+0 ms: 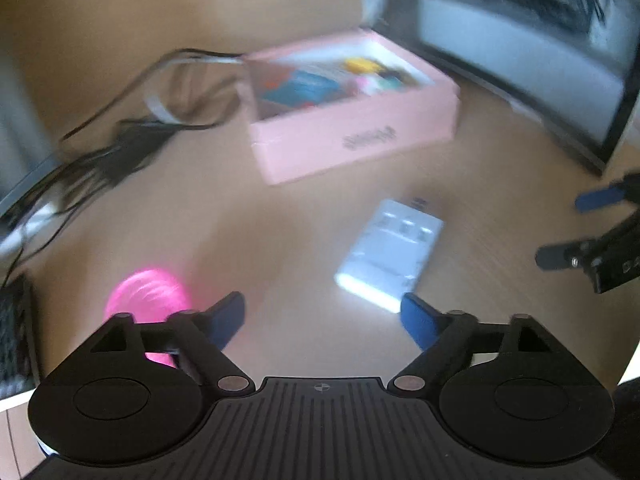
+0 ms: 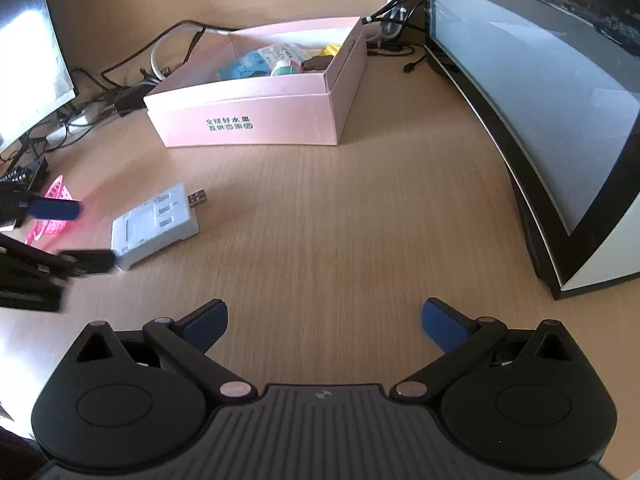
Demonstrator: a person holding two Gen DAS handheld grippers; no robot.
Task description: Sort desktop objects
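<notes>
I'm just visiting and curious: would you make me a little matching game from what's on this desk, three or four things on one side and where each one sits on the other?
Things:
1. white USB hub
2. pink box
3. pink mesh basket
4. monitor

Places:
A. standing along the desk's right side
B. at the far left, behind the left gripper
C. lying flat on the desk, in front of the box
D. toward the back, open, with small items inside

Pairs: 1-C, 2-D, 3-B, 4-A

Bare desk point(image 2: 340, 220) lies open between pink box point(image 2: 256, 116) and monitor point(image 2: 540, 120).
</notes>
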